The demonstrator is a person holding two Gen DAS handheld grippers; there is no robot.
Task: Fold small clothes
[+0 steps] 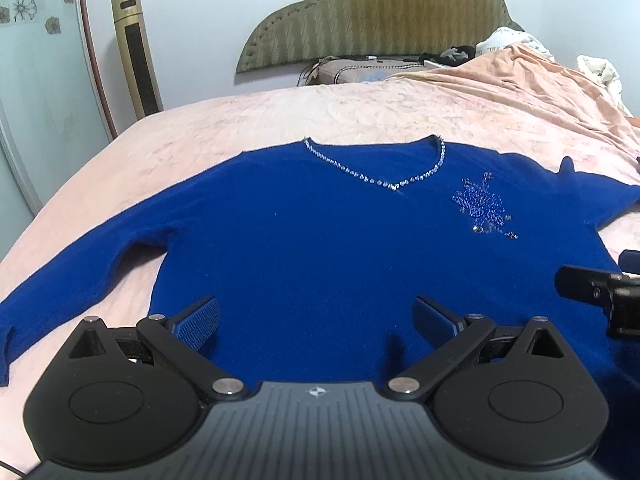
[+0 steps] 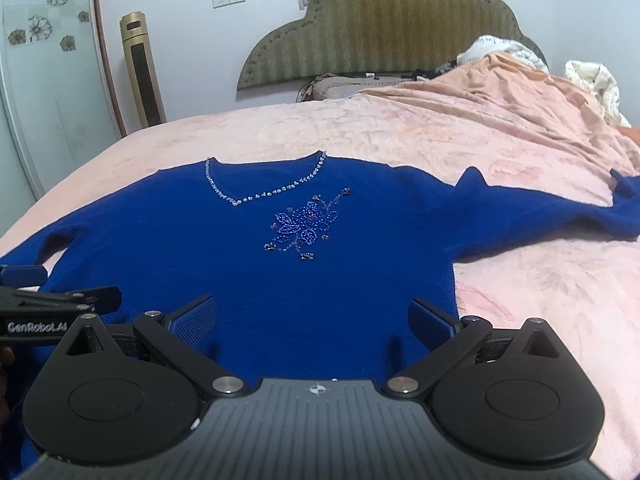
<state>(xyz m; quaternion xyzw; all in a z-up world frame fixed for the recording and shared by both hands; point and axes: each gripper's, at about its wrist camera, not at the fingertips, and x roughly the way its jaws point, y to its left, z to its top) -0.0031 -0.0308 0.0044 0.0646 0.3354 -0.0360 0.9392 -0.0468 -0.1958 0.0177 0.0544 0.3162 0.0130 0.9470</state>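
A royal blue sweater [image 1: 312,248] [image 2: 248,264] lies face up and flat on the pink bed, both sleeves spread out sideways. Beads trim its V neckline [image 1: 384,182], and a beaded flower [image 2: 304,226] decorates the chest. My left gripper [image 1: 316,316] is open above the sweater's lower left part, nothing between its blue pads. My right gripper [image 2: 312,316] is open too, over the lower right part near the side seam. Each gripper shows at the edge of the other's view, the right gripper [image 1: 600,292] and the left gripper [image 2: 56,300].
The pink bedspread [image 2: 400,136] covers the bed [image 1: 248,120], bunched with white bedding [image 2: 596,84] at the far right. An olive padded headboard [image 1: 380,12] stands behind. A gold tower heater [image 1: 138,52] and a glass sliding door [image 1: 40,80] are at the left.
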